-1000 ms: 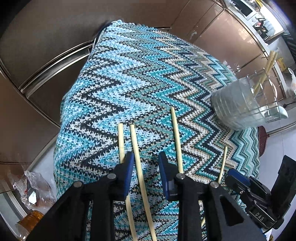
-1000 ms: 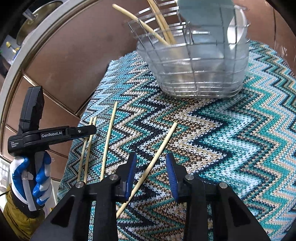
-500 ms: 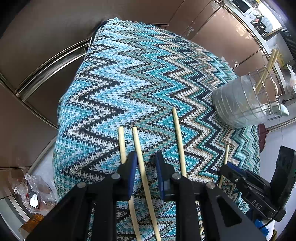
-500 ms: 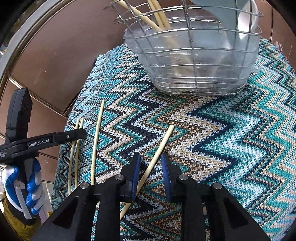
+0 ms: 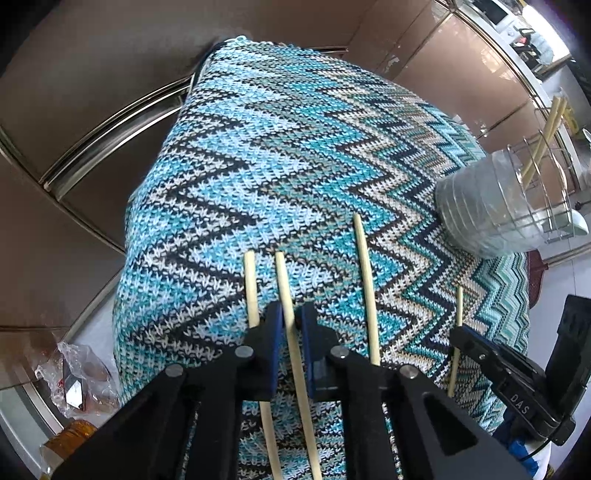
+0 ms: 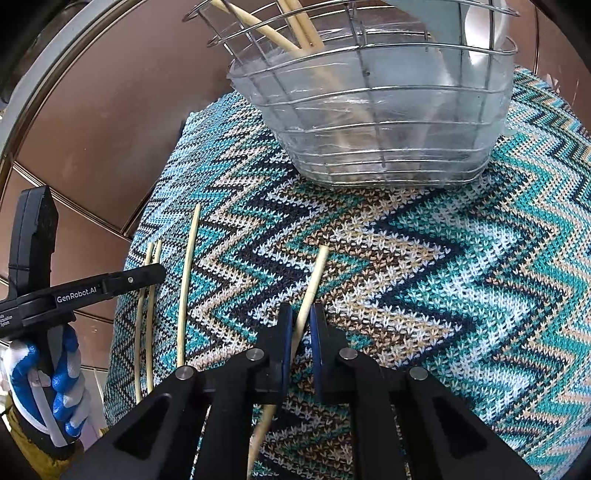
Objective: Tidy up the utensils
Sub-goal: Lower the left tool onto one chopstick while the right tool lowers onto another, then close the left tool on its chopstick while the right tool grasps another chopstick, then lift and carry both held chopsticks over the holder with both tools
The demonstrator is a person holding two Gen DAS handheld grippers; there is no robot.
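- Table under zigzag knit cloth (image 5: pixel 288 155), wire basket (image 6: pixel 388 122) beyond
- Left tool (image 5: pixel 289 325) and right tool (image 6: pixel 301 325) each clenched on a chopstick (image 5: pixel 286 288) lying flat between pads
- Light, stiff, slippery; grip mid-shaft

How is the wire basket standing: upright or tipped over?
Upright: the wire basket rests base-down on the knitted cloth, chopsticks leaning out.

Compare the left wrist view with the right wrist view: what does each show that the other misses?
Only the left wrist view shows the plastic bag on the floor.

Only the right wrist view shows the gloved left hand and the basket's clear liner up close.

Both show the zigzag cloth, four loose chopsticks, the wire basket holding more, and each gripper closed around one chopstick.
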